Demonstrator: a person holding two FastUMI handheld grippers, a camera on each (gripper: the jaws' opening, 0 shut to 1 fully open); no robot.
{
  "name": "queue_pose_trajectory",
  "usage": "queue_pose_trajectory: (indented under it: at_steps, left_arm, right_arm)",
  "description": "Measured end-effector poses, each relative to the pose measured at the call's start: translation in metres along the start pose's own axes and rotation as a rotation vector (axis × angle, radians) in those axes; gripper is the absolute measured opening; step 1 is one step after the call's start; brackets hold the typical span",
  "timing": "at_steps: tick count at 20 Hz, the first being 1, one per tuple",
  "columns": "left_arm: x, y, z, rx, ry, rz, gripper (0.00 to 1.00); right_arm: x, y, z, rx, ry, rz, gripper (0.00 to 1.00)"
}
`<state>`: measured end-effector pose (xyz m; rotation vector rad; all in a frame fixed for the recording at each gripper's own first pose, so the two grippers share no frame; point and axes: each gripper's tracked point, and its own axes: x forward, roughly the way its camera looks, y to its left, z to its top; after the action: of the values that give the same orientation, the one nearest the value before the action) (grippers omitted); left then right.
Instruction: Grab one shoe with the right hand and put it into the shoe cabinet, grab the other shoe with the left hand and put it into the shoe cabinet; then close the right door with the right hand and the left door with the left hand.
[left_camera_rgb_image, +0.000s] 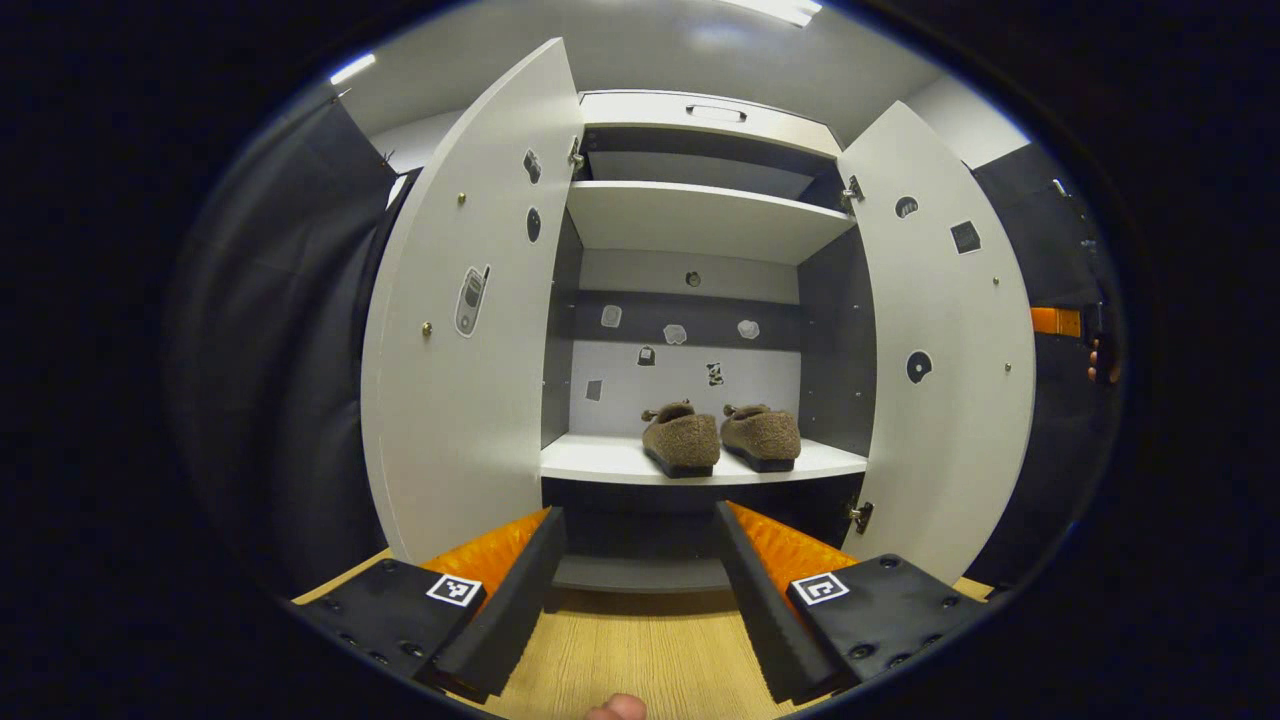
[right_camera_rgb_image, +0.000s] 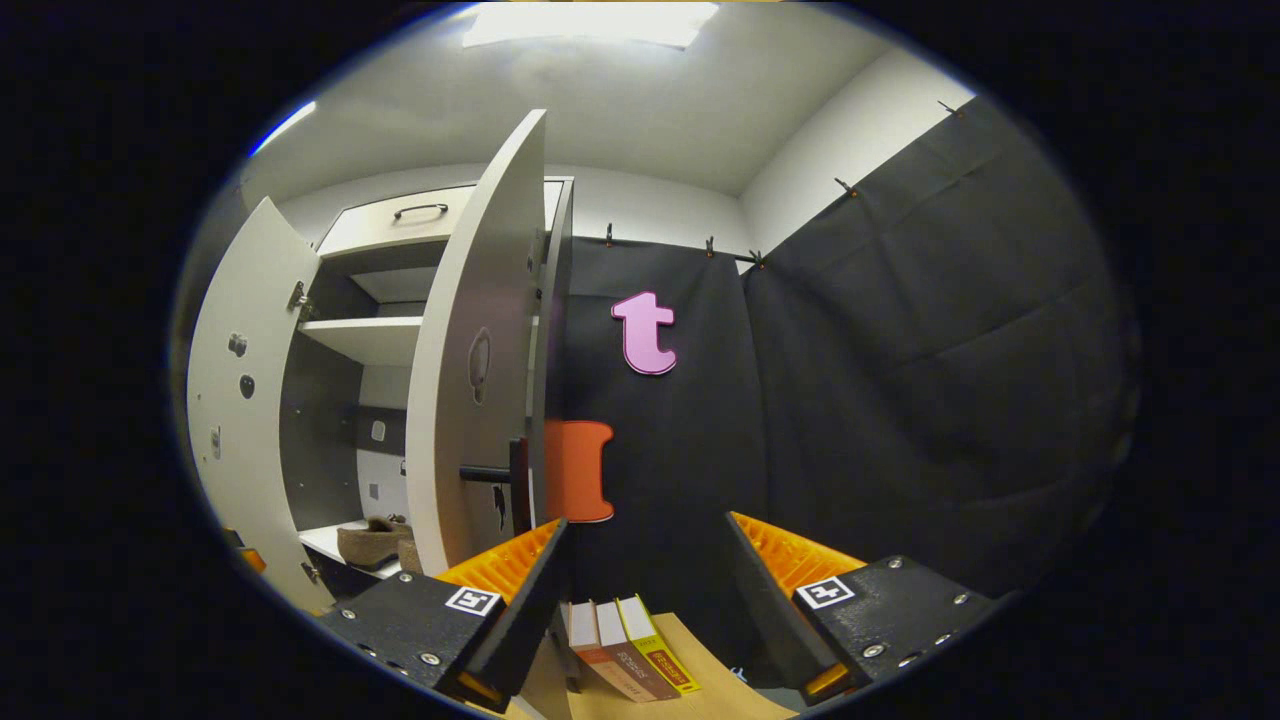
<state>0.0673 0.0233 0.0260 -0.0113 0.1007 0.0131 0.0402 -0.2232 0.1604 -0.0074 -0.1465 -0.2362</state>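
Two brown fuzzy shoes (left_camera_rgb_image: 682, 440) (left_camera_rgb_image: 762, 436) stand side by side on the lower shelf (left_camera_rgb_image: 600, 462) of the white shoe cabinet (left_camera_rgb_image: 700, 215). Both doors hang wide open: the left door (left_camera_rgb_image: 455, 320) and the right door (left_camera_rgb_image: 945, 340). My left gripper (left_camera_rgb_image: 640, 545) is open and empty, facing the cabinet from a short way back. My right gripper (right_camera_rgb_image: 645, 560) is open and empty, just right of the right door (right_camera_rgb_image: 480, 360), whose dark handle (right_camera_rgb_image: 492, 474) sticks out near its left finger. One shoe (right_camera_rgb_image: 370, 542) shows past that door. The other gripper (left_camera_rgb_image: 1070, 325) and a hand show beyond the right door.
Several books (right_camera_rgb_image: 625, 650) lie on the wooden floor (right_camera_rgb_image: 700, 690) below my right gripper. Black cloth walls (right_camera_rgb_image: 900, 400) stand to the right and behind. A drawer with a handle (left_camera_rgb_image: 715, 112) tops the cabinet, and an upper shelf (left_camera_rgb_image: 700, 215) is bare. Wooden floor (left_camera_rgb_image: 640, 650) lies before the cabinet.
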Motion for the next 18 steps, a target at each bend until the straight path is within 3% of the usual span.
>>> queue_pose_trajectory:
  at_steps: [3,4,5,13,18]
  left_arm:
    - [0.0,-0.002,-0.001,-0.018,-0.002,0.001,0.96]
    - [0.002,-0.001,-0.001,-0.019,-0.003,0.002,0.97]
    - [0.002,-0.001,0.0,-0.018,-0.007,0.002,0.97]
    - [0.001,0.006,0.003,-0.012,-0.023,-0.015,0.97]
    - [-0.001,0.012,0.003,-0.013,-0.02,-0.029,0.97]
  right_arm:
    - [0.004,-0.001,0.008,-0.034,-0.029,-0.011,0.91]
    - [0.005,0.0,0.008,-0.031,-0.027,-0.01,0.98]
    - [0.004,0.002,0.006,-0.029,-0.017,-0.003,0.91]
    - [-0.004,0.028,0.006,-0.035,-0.017,-0.031,0.88]
    - [-0.008,0.079,0.0,0.066,0.011,0.08,0.88]
